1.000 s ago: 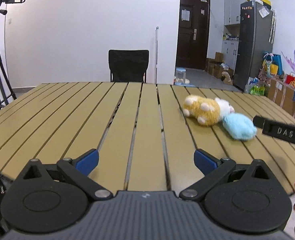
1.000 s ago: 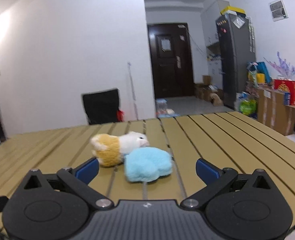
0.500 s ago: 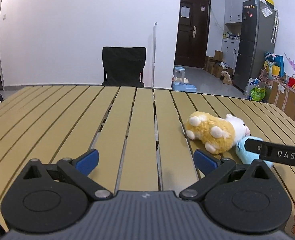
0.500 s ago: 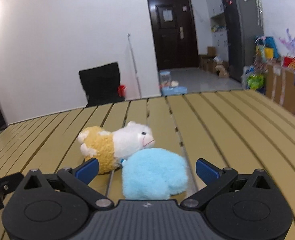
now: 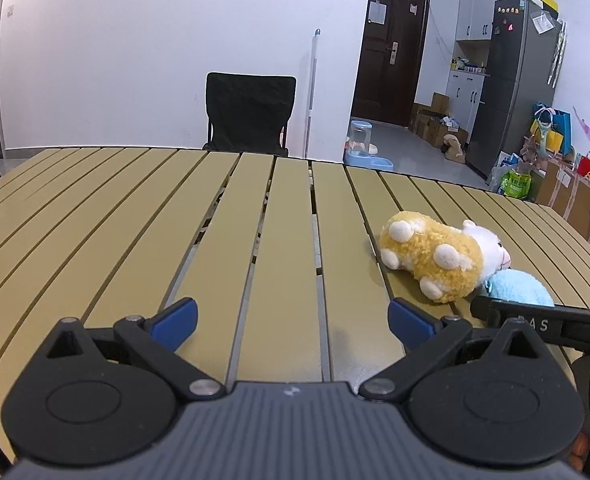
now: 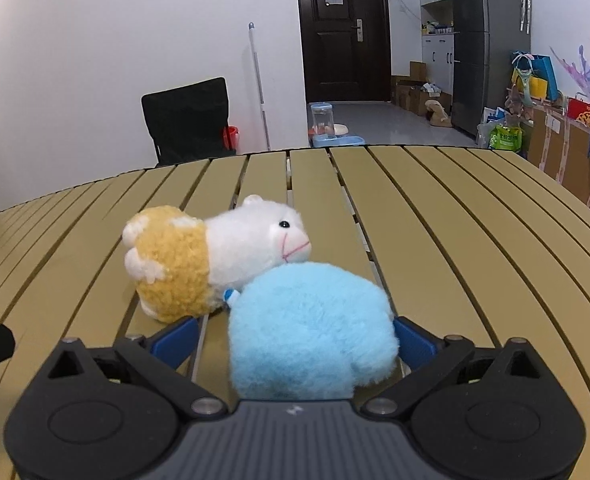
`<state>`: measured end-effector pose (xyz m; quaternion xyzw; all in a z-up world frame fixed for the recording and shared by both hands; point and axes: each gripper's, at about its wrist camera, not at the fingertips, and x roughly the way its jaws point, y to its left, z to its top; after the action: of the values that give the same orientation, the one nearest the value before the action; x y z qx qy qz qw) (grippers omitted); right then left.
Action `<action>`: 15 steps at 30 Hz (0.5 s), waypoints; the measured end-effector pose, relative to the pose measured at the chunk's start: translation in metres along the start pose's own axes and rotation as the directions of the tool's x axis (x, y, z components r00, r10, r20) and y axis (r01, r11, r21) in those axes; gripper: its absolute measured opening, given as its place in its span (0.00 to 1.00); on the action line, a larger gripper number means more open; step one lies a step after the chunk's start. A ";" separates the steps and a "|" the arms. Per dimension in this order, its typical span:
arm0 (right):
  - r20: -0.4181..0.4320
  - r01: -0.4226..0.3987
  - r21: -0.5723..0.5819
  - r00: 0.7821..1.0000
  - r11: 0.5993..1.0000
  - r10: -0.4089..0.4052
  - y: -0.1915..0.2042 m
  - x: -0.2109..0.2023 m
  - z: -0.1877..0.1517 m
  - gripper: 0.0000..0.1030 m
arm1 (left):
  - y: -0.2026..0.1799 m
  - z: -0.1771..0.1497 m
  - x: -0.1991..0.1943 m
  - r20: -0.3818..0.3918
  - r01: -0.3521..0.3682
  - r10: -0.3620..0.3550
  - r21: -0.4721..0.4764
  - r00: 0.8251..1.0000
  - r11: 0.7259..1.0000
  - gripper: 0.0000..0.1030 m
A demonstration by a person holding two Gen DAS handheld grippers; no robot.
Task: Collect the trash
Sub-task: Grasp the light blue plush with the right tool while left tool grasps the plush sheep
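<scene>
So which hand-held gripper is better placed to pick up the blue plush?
Right. The right hand-held gripper already straddles the blue plush, jaws closing in. The left hand-held gripper faces bare table.

Two soft toys lie on the slatted table (image 6: 475,240), touching each other. The round plush (image 6: 311,328) sits nearest the table's near edge, between the fingers of the right gripper (image 6: 295,340), whose jaws have just been closing a little; right fingertip (image 6: 413,338) just beside the plush, contact cannot be told. The sheep toy (image 6: 215,260) lies on its side behind and left of the round plush, head toward it. Left gripper (image 5: 291,320) is over bare slats left of both toys, nothing between its fingers. Beyond the table's far edge: a chair (image 5: 251,112), a pole (image 5: 313,92) against the wall to its right, then a door (image 6: 343,32) and a fridge (image 6: 487,40) further right.
</scene>
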<state>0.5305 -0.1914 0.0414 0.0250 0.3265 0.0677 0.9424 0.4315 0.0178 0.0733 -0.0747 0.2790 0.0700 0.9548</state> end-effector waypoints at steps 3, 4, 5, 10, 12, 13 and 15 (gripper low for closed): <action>0.002 0.004 0.029 1.000 1.000 -0.004 -0.003 0.000 -0.001 0.86 | -0.002 -0.001 0.003 -0.006 0.003 -0.003 0.007 1.000 1.000 1.00; 0.008 0.005 0.039 1.000 0.999 -0.005 -0.005 -0.001 0.000 0.84 | -0.003 -0.001 0.003 -0.006 0.004 -0.004 0.010 1.000 1.000 1.00; 0.014 0.006 0.048 1.000 0.999 -0.007 -0.006 -0.002 -0.001 0.79 | -0.003 -0.002 0.003 -0.007 0.006 -0.006 0.013 1.000 1.000 1.00; 0.030 -0.003 0.076 1.000 0.997 0.000 -0.015 -0.006 -0.001 0.73 | -0.006 -0.004 0.004 -0.006 0.012 -0.012 0.015 1.000 1.000 1.00; 0.033 -0.009 0.084 0.999 0.996 0.006 -0.018 -0.008 -0.002 0.73 | -0.008 -0.006 0.006 -0.008 0.018 -0.018 0.019 1.000 1.000 1.00; 0.036 -0.008 0.088 0.999 0.996 0.005 -0.020 -0.010 -0.003 0.73 | -0.010 -0.006 0.006 -0.008 0.023 -0.023 0.020 1.000 1.000 1.00; 0.048 -0.008 0.102 0.999 0.995 0.003 -0.025 -0.014 -0.004 0.73 | -0.013 -0.007 0.007 -0.004 0.036 -0.036 0.023 0.999 0.999 1.00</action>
<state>0.5199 -0.2186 0.0448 0.0755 0.3068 0.0530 0.9473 0.4358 0.0049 0.0653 -0.0687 0.2803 0.0494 0.9562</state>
